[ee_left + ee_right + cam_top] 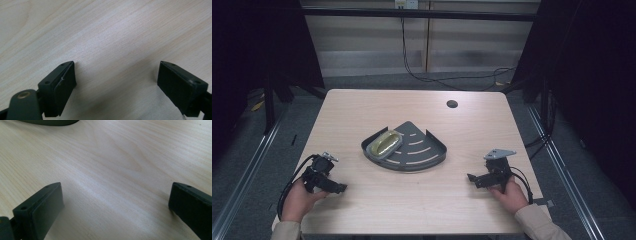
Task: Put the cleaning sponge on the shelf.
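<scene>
A dark grey fan-shaped tray lies in the middle of the light wooden table. On its left part rests an oval grey dish holding a yellow soap-like piece. My left gripper lies low near the table's front left, held in a hand, its jaws wide apart with bare wood between them. My right gripper sits at the front right, pointing toward the centre, also open over bare wood. The tray's dark rim shows at the top of the right gripper view.
A round cable hole sits near the table's far right. Black cables trail on the floor behind the table. Metal rails run along both sides of the table.
</scene>
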`<state>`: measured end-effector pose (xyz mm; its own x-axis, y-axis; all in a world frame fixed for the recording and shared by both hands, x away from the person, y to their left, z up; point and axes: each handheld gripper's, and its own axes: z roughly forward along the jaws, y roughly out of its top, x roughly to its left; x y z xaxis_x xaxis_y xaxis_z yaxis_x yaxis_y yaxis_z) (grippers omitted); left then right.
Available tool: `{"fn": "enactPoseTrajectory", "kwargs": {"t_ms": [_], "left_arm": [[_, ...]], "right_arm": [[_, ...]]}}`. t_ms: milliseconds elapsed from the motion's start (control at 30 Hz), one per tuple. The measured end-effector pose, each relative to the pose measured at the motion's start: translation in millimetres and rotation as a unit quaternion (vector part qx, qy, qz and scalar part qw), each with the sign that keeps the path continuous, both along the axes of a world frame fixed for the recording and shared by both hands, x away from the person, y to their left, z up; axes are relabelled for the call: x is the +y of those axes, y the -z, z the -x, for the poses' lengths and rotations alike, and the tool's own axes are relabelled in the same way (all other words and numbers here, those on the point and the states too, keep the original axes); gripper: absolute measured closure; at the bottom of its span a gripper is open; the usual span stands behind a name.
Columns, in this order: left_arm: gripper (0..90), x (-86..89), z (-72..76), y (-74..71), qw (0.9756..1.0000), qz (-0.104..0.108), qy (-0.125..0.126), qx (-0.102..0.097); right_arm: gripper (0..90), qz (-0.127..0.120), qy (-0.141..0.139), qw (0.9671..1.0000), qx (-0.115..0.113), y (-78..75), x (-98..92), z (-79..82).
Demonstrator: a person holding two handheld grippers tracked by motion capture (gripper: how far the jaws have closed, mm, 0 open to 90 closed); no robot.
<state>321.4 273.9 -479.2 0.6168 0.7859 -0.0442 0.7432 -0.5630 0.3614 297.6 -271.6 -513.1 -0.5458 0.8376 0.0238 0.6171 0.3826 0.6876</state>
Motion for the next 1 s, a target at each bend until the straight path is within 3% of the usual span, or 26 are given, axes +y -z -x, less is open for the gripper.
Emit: {"fn": "enactPoseTrajectory", "kwargs": {"t_ms": [200, 500, 800, 1000], "left_arm": [[8.6, 2.9, 3.6, 4.7, 0.9996, 0.008, 0.011, -0.025], [0.0, 4.5, 7.4, 10.7, 0.9988, 0.025, 0.012, -0.041], [0.0, 9.6, 12.1, 13.6, 0.9969, 0.041, 0.016, -0.065], [0.0, 13.8, 14.7, 16.9, 0.9942, 0.058, 0.022, -0.088]], "right_arm": [[0.0, 0.0, 0.0, 1.0, 0.0, 0.0, 0.0, 0.0], [0.0, 0.0, 0.0, 1.0, 0.0, 0.0, 0.0, 0.0], [0.0, 0.0, 0.0, 1.0, 0.0, 0.0, 0.0, 0.0], [0.0, 0.0, 0.0, 1.0, 0.0, 0.0, 0.0, 0.0]]}}
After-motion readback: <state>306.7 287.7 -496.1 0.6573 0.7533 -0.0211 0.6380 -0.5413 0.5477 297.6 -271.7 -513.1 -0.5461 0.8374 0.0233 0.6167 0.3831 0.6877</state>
